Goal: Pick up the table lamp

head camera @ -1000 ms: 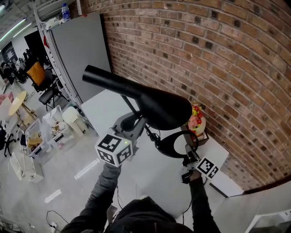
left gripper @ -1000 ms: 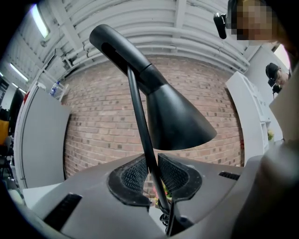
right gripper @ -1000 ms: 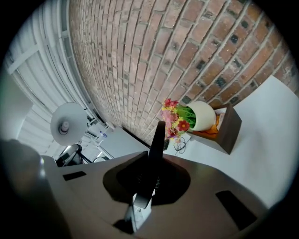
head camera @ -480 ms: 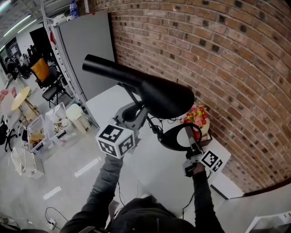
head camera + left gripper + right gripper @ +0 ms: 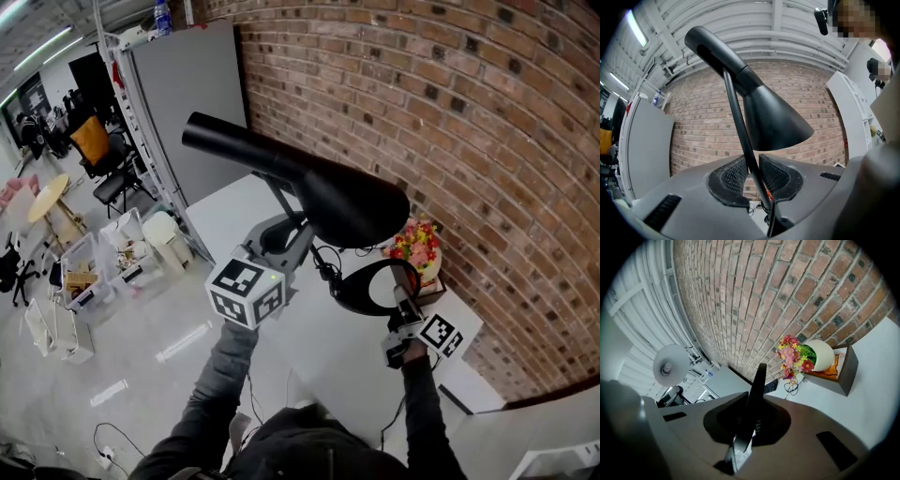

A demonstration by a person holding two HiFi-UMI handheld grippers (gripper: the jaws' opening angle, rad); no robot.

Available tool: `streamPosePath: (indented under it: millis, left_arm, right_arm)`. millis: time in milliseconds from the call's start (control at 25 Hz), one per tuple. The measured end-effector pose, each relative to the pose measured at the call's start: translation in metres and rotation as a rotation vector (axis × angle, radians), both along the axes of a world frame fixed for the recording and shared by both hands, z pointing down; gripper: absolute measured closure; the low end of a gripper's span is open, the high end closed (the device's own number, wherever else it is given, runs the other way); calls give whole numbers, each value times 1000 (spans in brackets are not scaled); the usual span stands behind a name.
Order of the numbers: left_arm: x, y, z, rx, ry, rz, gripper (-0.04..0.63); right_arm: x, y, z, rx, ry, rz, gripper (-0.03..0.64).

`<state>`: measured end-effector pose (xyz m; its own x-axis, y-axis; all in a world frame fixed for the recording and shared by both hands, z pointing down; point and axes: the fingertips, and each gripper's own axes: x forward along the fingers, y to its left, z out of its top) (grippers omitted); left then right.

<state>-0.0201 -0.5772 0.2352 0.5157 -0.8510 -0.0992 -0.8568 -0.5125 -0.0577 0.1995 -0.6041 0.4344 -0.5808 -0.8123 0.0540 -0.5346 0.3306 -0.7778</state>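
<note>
Red brick wall (image 5: 450,112) behind, white table (image 5: 319,352) below: the black cone-shaded metal table lamp (image 5: 347,202) is held aloft, its slim stem (image 5: 736,117) gripped upright between the opening jaws of the left gripper (image 5: 751,176), its round base (image 5: 347,296) clamped edgewise by the right gripper (image 5: 750,413).

Right gripper (image 5: 749,423) had its jaws clamped on the thin black lamp base (image 5: 758,378), which was seen edge-on and stuck up between them. Lamp shade (image 5: 670,365) showed its pale round inside at far left, brick wall (image 5: 764,296) behind. At right on the white table (image 5: 867,404) was an open dark box (image 5: 847,372) holding a white pot (image 5: 821,354) of pink, red and yellow flowers (image 5: 792,357), with a tangled cable (image 5: 790,386) just beside it.
</note>
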Motion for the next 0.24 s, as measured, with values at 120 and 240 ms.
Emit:
streamPosePath:
  millis: [120,240]
  left_arm:
    - [-2,0,3,-1,-3,-5,518]
    - [1,-3,7,-8,-7,-11,518]
  right_arm:
    - [-4,0,3,-10,-15,-8,600]
    - [1,-3,7,-7,1,-6,600]
